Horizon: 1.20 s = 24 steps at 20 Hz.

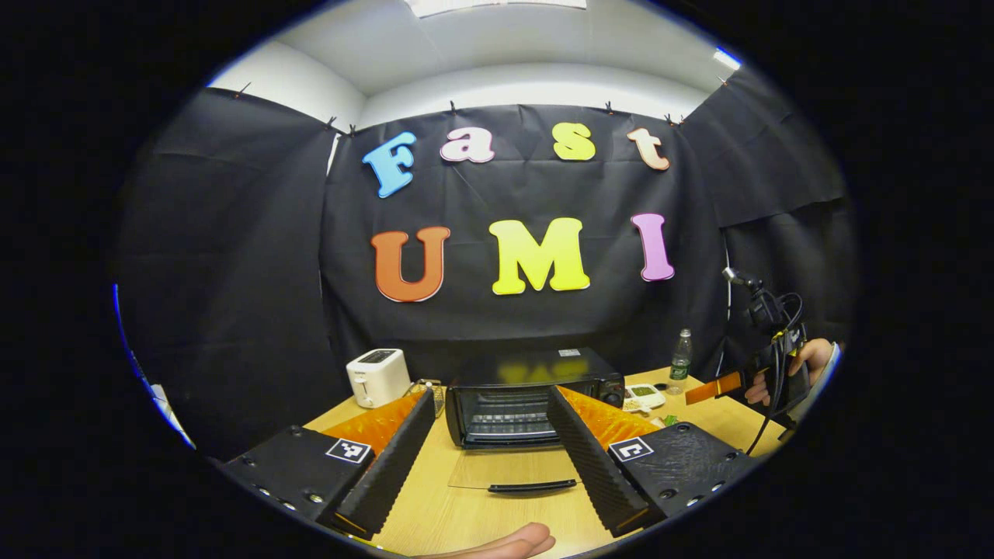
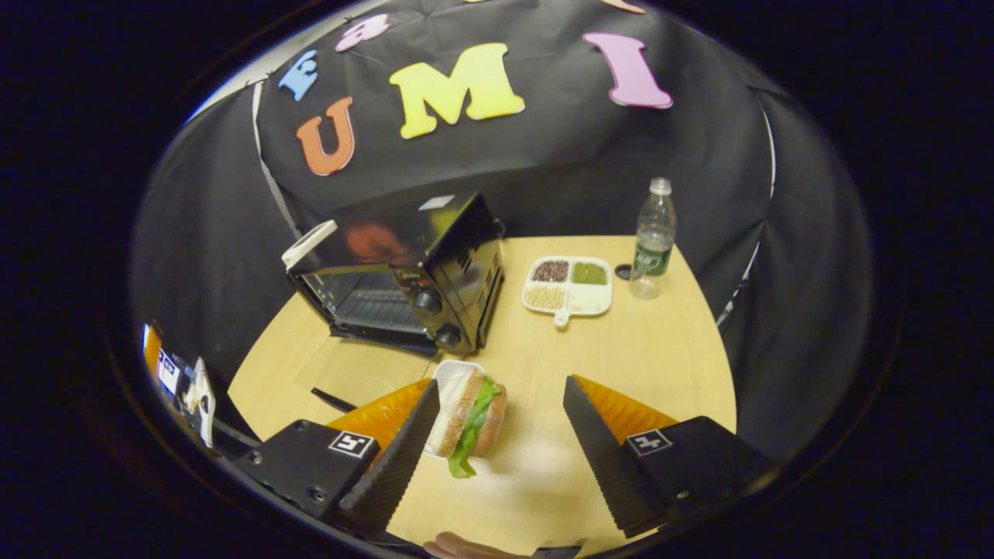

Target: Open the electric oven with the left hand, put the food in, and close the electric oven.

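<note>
The black electric oven (image 1: 528,388) stands at the middle of the wooden table (image 1: 435,516), its glass door (image 1: 516,471) folded down flat with the handle toward me. My left gripper (image 1: 491,393) is open in front of it and holds nothing. In the right gripper view the oven (image 2: 411,272) sits back left, its rack showing. A sandwich (image 2: 470,423) with lettuce stands on edge in a small white dish (image 2: 454,373) just before the oven. My right gripper (image 2: 502,383) hovers open above it, the sandwich nearer its left finger. The right gripper (image 1: 718,386), in a hand, shows far right.
A white toaster (image 1: 378,376) stands left of the oven. Right of the oven are a divided white plate of grains (image 2: 568,283), a water bottle (image 2: 654,241) and its dark cap (image 2: 623,272). A fingertip (image 1: 512,543) shows at the bottom edge.
</note>
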Motion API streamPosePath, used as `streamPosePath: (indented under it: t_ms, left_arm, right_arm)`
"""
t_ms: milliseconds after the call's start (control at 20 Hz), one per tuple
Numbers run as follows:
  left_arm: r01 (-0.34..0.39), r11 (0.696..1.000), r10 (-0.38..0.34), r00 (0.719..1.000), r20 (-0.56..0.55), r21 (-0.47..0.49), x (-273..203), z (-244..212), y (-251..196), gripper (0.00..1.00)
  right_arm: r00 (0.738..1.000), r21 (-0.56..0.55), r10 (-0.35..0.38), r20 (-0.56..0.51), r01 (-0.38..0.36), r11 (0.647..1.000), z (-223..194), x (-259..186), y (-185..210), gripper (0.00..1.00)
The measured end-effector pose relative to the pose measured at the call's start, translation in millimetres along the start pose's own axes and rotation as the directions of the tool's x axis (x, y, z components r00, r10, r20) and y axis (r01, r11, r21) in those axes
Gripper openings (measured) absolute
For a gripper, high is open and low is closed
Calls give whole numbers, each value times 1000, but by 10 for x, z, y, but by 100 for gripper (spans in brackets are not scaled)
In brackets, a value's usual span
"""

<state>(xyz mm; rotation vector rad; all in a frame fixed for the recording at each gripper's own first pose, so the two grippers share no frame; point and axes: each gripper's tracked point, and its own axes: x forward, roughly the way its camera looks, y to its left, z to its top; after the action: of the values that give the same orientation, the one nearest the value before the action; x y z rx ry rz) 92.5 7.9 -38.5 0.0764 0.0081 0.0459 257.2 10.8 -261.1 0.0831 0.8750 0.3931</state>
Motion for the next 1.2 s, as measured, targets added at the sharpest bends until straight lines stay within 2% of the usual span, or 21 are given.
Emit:
streamPosePath:
  t_ms: [100,150,300,400,650,750,800,900,950,1000,1050,1100,1200]
  left_arm:
    - [13,1000,-13,1000,11,-2,-81,51,-11,95]
    - [13,1000,-13,1000,13,-3,-107,69,14,95]
    - [14,1000,-13,1000,28,-8,-141,151,32,95]
    - [25,1000,-25,999,24,-7,-132,134,-24,95]
    - [16,1000,-16,1000,5,26,-53,70,-45,95]
    - [10,1000,-10,1000,-6,17,-16,46,-47,95]
    - [6,1000,-6,1000,-11,17,-13,39,-52,95]
    - [-8,1000,8,1000,-18,30,7,41,-31,95]
    - [-16,999,17,1000,-20,37,-2,41,-7,96]
    - [-21,999,22,1000,-19,42,-8,57,3,96]
    - [-24,999,25,1000,-19,43,-20,72,-1,95]
    - [-24,999,25,999,-21,40,-36,84,-7,95]
    - [-15,1000,15,1000,-18,23,-79,111,-29,95]
  right_arm:
    - [996,45,40,-78,-36,998,-102,174,10,100]
    - [991,72,61,-117,-53,996,-167,235,15,92]
    - [963,180,177,-204,-140,974,-316,405,176,91]
    - [945,237,225,-239,-168,957,-357,474,221,88]
    - [913,304,270,-307,-175,936,-503,597,219,83]
    - [902,327,279,-330,-168,930,-545,667,193,77]
    - [895,342,292,-338,-172,924,-547,684,193,69]
    - [879,384,328,-347,-186,905,-566,704,257,61]
    - [876,403,336,-346,-185,896,-565,728,283,66]
    - [874,406,342,-346,-189,894,-572,738,295,54]
    - [877,408,343,-337,-192,892,-573,738,287,50]
    - [880,410,344,-327,-196,891,-559,739,290,51]
    - [886,413,336,-319,-190,891,-558,714,308,43]
